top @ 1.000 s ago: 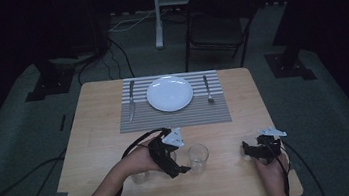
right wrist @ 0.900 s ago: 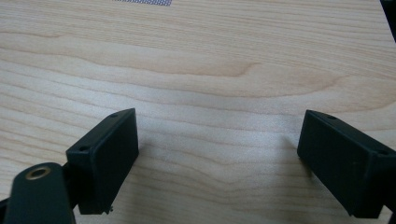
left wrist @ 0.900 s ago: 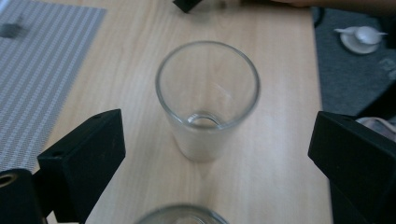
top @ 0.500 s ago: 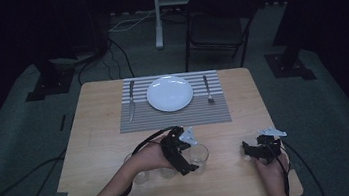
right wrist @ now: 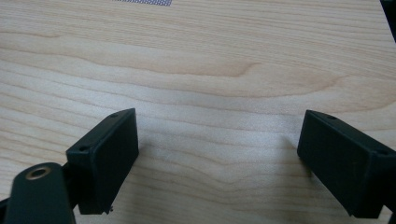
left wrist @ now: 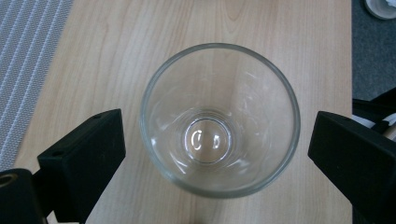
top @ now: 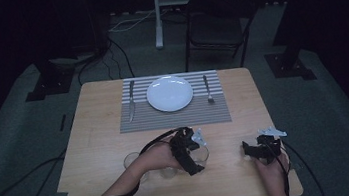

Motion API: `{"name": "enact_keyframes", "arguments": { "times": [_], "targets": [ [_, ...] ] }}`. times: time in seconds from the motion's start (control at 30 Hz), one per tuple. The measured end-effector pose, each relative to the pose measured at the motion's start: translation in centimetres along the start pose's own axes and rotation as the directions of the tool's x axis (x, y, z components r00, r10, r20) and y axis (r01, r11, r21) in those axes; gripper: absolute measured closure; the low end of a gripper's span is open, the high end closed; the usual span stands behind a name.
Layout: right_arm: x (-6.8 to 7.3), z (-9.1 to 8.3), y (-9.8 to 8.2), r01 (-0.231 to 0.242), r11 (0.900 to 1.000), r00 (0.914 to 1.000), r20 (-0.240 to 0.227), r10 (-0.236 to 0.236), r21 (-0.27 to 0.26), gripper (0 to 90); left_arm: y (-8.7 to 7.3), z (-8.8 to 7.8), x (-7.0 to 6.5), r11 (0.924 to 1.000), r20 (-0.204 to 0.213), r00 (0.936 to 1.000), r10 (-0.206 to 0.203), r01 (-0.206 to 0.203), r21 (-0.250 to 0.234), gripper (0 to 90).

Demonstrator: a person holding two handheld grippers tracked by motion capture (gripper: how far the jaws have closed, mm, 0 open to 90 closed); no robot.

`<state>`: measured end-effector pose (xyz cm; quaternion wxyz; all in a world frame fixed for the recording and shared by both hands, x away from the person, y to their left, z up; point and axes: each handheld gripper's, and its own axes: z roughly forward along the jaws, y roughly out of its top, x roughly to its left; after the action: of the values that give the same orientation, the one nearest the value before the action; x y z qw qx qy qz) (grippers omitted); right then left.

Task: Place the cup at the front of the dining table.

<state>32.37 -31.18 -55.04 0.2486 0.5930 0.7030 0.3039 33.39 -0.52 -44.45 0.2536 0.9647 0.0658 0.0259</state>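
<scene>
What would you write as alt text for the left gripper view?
A clear, empty drinking glass stands upright on a light wooden table, seen from above between the left gripper's two open black jaws, which do not touch it. A grey striped placemat lies at the left edge.

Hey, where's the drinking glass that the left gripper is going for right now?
The glass stands upright on the table's near edge, between the left gripper's open fingers, short of the striped placemat.

Layout relative to the round white plate (top: 170, 93), which sits on the grey striped placemat (top: 175, 119) at the far side of the wooden table (top: 98, 147). Metal knife (top: 131, 100): left. What seems a metal fork (top: 207, 89): right. Clear drinking glass (left wrist: 219, 119): near side, between the left gripper (left wrist: 217, 158)'s parted jaws.
</scene>
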Motion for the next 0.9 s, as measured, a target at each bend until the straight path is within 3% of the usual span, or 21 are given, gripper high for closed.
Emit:
{"name": "enact_keyframes", "arguments": {
  "times": [0.23, 0.27, 0.3, 0.33, 0.43, 0.67, 0.9],
  "targets": [
    [0.0, 0.0, 0.0, 0.000, 1.000, 1.0000, 0.000, 0.000, 0.000, 12.4, 0.5, 0.6, 0.1, 0.9990, 0.001, 0.9998, -0.017, 0.017, 0.041, 7.4],
    [0.0, 0.0, 0.0, 0.000, 1.000, 1.0000, 0.000, 0.000, 0.000, 12.4, 0.5, 0.6, 0.1, 0.9990, -0.015, 0.9998, -0.017, 0.018, 0.040, 9.6],
    [0.0, 0.0, 0.0, 0.000, 1.000, 1.0000, 0.000, 0.000, 0.000, 12.4, 0.5, 0.7, 0.1, 0.9986, -0.012, 0.9995, -0.029, 0.029, 0.044, 16.0],
    [0.0, 0.0, 0.0, 0.000, 1.000, 1.0000, 0.000, 0.000, 0.000, 12.4, 0.6, 0.7, 0.2, 0.9984, -0.013, 0.9997, -0.022, 0.023, 0.052, 16.2],
    [0.0, 0.0, 0.0, 0.000, 1.000, 1.0000, 0.000, 0.000, 0.000, 12.4, 0.6, 0.8, 0.1, 0.9979, -0.003, 0.9996, -0.029, 0.029, 0.057, 27.9],
    [0.0, 0.0, 0.0, 0.000, 1.000, 1.0000, 0.000, 0.000, 0.000, 12.4, 1.1, 0.8, 0.1, 0.9963, -0.010, 0.9996, -0.026, 0.027, 0.082, 28.4],
    [0.0, 0.0, 0.0, 0.000, 1.000, 1.0000, 0.000, 0.000, 0.000, 12.4, 1.2, 0.6, 0.0, 0.9974, -0.023, 0.9996, -0.019, 0.021, 0.069, 28.5]
  ]
}}
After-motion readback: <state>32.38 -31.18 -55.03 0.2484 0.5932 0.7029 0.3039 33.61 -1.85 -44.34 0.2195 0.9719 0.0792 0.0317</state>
